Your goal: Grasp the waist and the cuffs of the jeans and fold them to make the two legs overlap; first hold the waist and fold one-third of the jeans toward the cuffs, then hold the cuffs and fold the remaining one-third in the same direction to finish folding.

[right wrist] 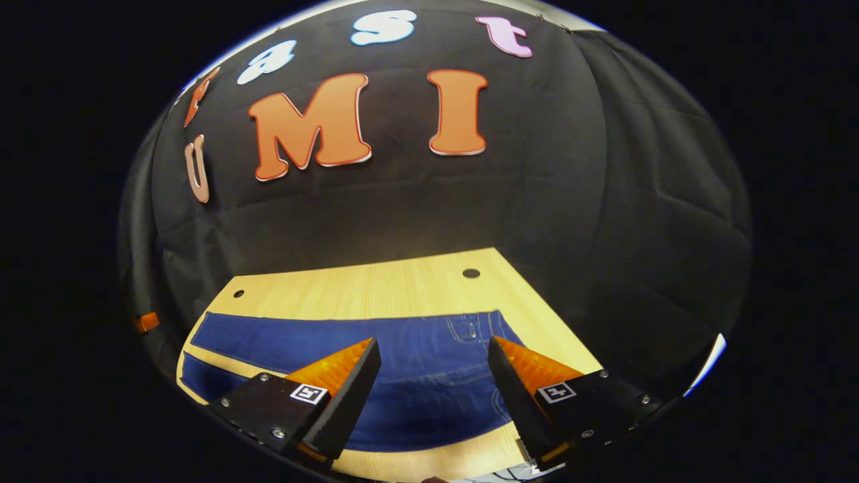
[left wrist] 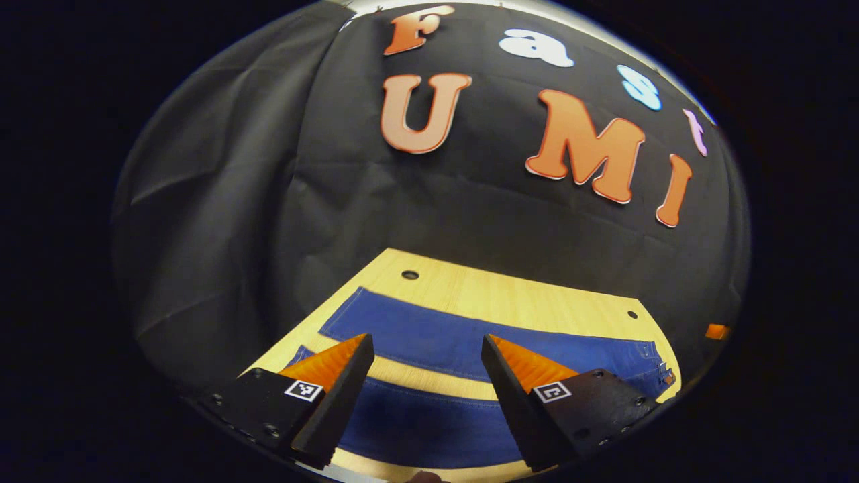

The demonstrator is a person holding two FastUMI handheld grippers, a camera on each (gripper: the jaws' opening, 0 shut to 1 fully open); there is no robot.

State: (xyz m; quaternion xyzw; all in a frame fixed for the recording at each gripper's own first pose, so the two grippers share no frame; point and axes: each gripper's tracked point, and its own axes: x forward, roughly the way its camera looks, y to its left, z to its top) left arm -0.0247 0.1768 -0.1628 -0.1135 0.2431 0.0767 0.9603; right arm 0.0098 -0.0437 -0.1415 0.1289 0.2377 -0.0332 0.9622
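Blue jeans [left wrist: 436, 339] lie flat on the wooden table [left wrist: 510, 295], legs spread apart with a strip of wood between them. In the left gripper view the cuffs point left and the waist [left wrist: 647, 365] lies at the right. My left gripper [left wrist: 426, 345] hovers open above the legs, nothing between its fingers. In the right gripper view the jeans [right wrist: 416, 365] show the waist and a pocket [right wrist: 473, 329] near the right end. My right gripper [right wrist: 433, 349] hangs open above the seat of the jeans, holding nothing.
Two round holes [left wrist: 410, 275] [left wrist: 632, 314] sit near the table's far corners. The black cloth wall rises just behind the far edge. A small orange object [left wrist: 717, 331] shows beyond the table's right end. Bare wood runs along the far side.
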